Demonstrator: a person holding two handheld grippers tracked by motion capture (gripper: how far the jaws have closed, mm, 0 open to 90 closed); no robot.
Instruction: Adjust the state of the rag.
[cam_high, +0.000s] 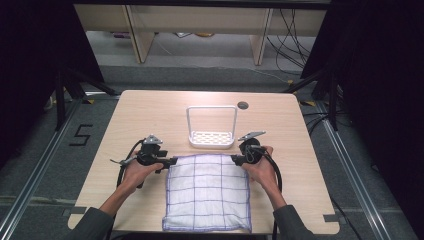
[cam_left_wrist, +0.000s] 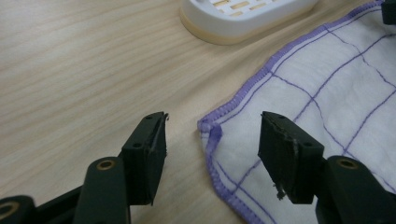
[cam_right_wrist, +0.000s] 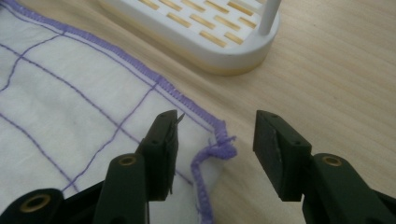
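White cloth w/ purple grid lines & purple stitched hem (cam_high: 207, 192) lies flat on the light wood counter (cam_high: 150, 112), near edge, w/ a white slotted plastic rack w/ tall loop handle (cam_high: 211, 127) just beyond it. Left tool (cam_high: 172, 161) released, jaws apart either side of the cloth's far left corner (cam_left_wrist: 208, 126), not gripping. Right tool (cam_high: 234, 159) released too, jaws straddling the far right corner (cam_right_wrist: 222, 140), frayed thread there.

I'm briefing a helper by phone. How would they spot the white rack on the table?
On the wooden table, look just beyond the checked cloth's far edge. The rack stands there: a white slotted base with a tall hoop handle, the one rigid upright thing.
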